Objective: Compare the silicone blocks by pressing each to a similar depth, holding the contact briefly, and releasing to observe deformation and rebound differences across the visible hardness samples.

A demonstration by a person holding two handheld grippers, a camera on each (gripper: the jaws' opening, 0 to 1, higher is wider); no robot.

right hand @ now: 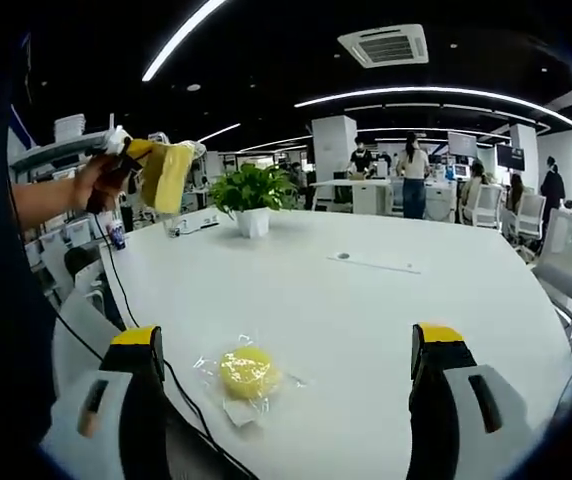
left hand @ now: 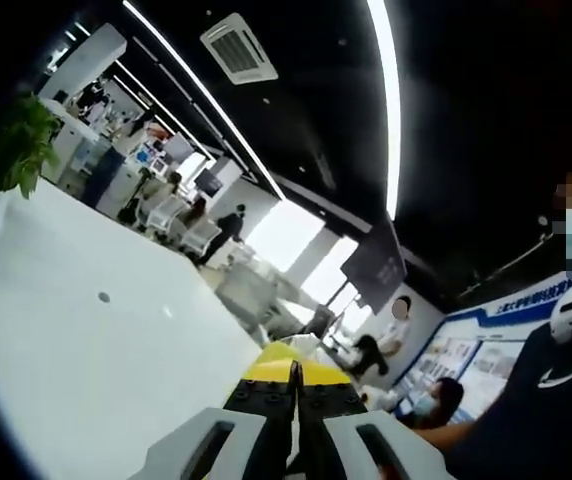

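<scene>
a potted plant [right hand: 252, 196] stands far back on the white table [right hand: 366, 310], with office desks, chairs and people beyond it. a black cable [right hand: 131, 310] trails across the near-left edge of the table. a yellow silicone block [right hand: 245, 371], round and wrapped in crinkled clear plastic, lies on the table between the right gripper [right hand: 286, 395] jaws, which stand wide apart and touch nothing. the left gripper [left hand: 294, 395] is raised in the air in a hand [right hand: 94, 182], its yellow-tipped jaws pressed together with nothing visible between them, pointing toward the ceiling lights.
</scene>
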